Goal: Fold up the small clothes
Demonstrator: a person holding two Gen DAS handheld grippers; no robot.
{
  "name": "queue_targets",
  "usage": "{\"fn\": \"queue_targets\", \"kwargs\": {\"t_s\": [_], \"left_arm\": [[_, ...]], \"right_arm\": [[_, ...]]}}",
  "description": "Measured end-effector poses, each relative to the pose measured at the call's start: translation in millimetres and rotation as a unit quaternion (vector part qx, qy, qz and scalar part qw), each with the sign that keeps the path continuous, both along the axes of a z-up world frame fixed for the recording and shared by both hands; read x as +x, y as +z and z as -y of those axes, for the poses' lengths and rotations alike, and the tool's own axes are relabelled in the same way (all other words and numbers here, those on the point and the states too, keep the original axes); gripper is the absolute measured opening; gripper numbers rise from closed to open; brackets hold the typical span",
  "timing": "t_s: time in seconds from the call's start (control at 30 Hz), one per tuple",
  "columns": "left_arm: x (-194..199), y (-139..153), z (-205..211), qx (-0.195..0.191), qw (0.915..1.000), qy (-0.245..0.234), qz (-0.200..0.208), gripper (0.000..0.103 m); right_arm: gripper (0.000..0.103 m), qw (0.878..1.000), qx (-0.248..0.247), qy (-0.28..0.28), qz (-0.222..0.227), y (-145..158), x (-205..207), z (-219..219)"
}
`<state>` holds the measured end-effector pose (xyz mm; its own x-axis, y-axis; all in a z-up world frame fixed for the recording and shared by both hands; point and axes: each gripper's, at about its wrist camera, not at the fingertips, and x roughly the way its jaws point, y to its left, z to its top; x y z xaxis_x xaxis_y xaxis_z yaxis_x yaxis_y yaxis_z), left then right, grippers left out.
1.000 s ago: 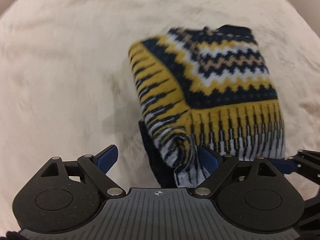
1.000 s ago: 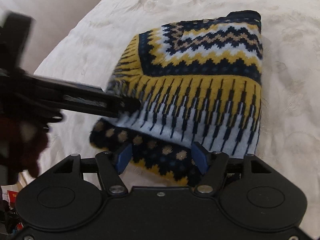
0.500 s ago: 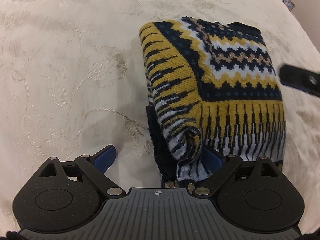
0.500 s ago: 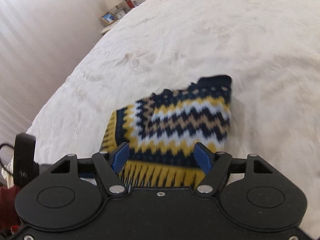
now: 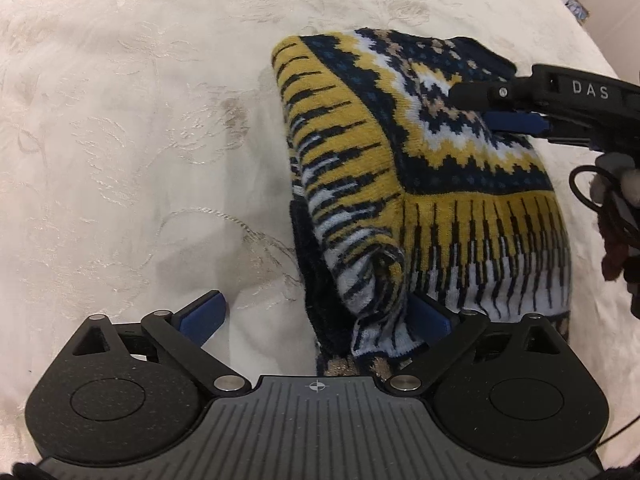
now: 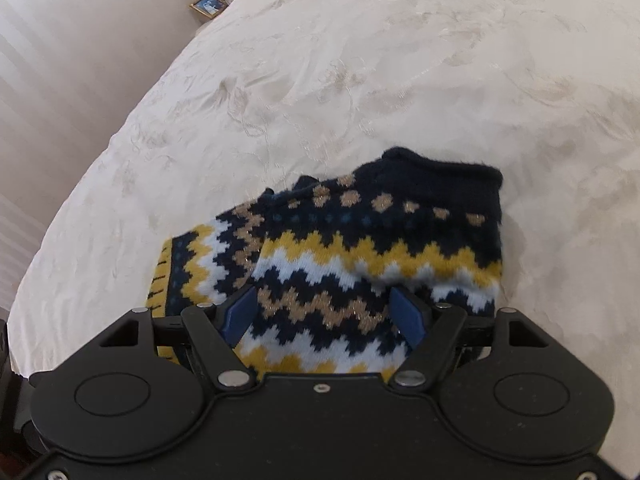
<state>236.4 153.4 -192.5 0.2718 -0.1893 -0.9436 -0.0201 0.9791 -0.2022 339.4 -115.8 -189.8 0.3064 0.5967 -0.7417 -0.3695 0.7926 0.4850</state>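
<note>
A small knitted sweater point(image 5: 440, 184), navy with yellow and white zigzags, lies folded on the cream bedspread point(image 5: 140, 140). My left gripper point(image 5: 316, 306) hovers at its near left corner with the jaws opening. The rolled corner rests against the right pad, while the left pad stands far off over bare bedspread, so nothing is pinched. My right gripper point(image 6: 322, 300) is open just above the sweater's point(image 6: 360, 248) zigzag bands near the navy collar end. The knit shows between its blue pads, unpinched. The left wrist view shows that right gripper point(image 5: 480, 108) reaching in from the right.
The bedspread point(image 6: 360, 80) stretches far beyond the sweater and drops off at its left edge by a pale curtain point(image 6: 60, 60). A picture frame point(image 6: 208, 3) stands on a nightstand behind the bed. A dark red sleeve point(image 5: 616, 256) and cables hang at the right.
My right gripper has travelled from the sweater's hem up to its collar end, and it now shows over the sweater in the left wrist view. My left jaws have spread slightly wider.
</note>
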Motion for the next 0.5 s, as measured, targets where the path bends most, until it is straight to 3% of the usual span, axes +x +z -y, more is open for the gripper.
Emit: {"fn": "queue_targets", "kwargs": {"t_s": [0.13, 0.23, 0.5], "left_arm": [[-9, 4, 0, -0.032, 0.9994, -0.001, 0.015, 0.098], [-15, 10, 2, -0.06, 0.9977, 0.007, 0.032, 0.098], [4, -13, 5, -0.113, 0.9928, 0.037, -0.008, 0.098]], "right_arm": [[0.077, 0.999, 0.026, -0.026, 0.03, 17, -4, 20], [0.089, 0.996, 0.044, -0.06, 0.043, 24, -7, 44], [0.091, 0.992, 0.062, -0.1, -0.033, -6, -9, 93]]}}
